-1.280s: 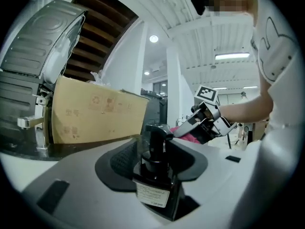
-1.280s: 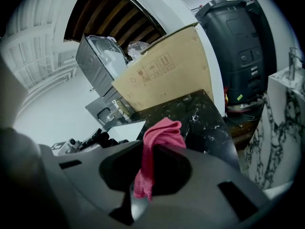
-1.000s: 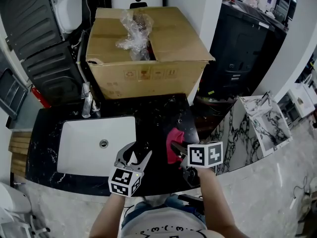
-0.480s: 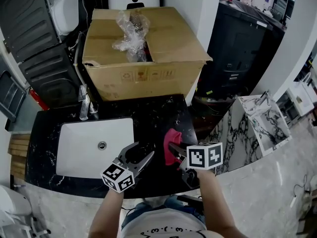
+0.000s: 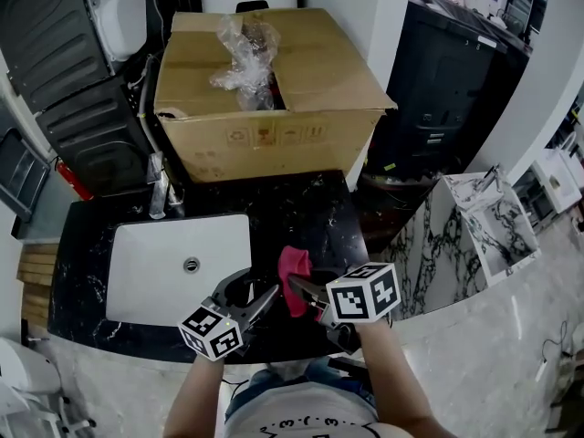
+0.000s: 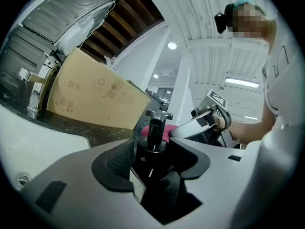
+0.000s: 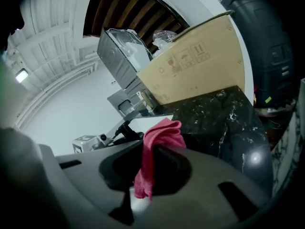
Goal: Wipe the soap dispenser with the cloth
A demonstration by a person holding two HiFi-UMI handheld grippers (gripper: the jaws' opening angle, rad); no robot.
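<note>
**Item list: dispenser & cloth, both off the counter**

- L gripper: jaws set wide, pads on the sides of the soap dispenser. Jaws have just opened a touch, dispenser between them.
- Soap dispenser: dark bottle w/ pump head pointing away along the jaws, pale label on the near side. Held above the front edge of the counter, just right of the sink.
- R gripper: jaws narrow, pinched on the cloth.
- Cloth: pink-red, bunched. One fold sticks out past the jaw tips, a tail hangs down betw. them. Sits just beside the pump head; can't tell if touching.
- Counter: black stone w/ white veins.
- Sink: white, rectangular, tap at the back.
- Cardboard box: behind the counter, flaps open, clear plastic wrap on top.
</note>
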